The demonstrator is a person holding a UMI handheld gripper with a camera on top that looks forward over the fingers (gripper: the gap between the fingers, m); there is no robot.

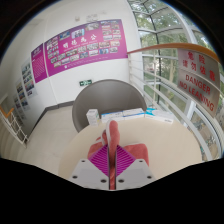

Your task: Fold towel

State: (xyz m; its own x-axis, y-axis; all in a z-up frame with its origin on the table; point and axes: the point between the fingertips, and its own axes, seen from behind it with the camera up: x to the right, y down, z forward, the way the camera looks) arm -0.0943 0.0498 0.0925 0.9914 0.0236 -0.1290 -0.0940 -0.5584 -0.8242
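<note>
A reddish-pink towel (114,138) is pinched between my two fingers and stands up in a narrow fold ahead of them. More of it hangs to the right of the fingers. My gripper (111,165) is shut on the towel, with the magenta pads (97,160) pressed against the cloth on both sides. The towel is held above a round grey table (110,97) that lies beyond the fingers. How the rest of the towel lies below the gripper is hidden.
A small white object (94,117) sits on the table's near left part. A glass railing with a red "DANGER NO LEANING" sign (197,88) runs along the right. A wall with magenta posters (75,48) stands behind the table.
</note>
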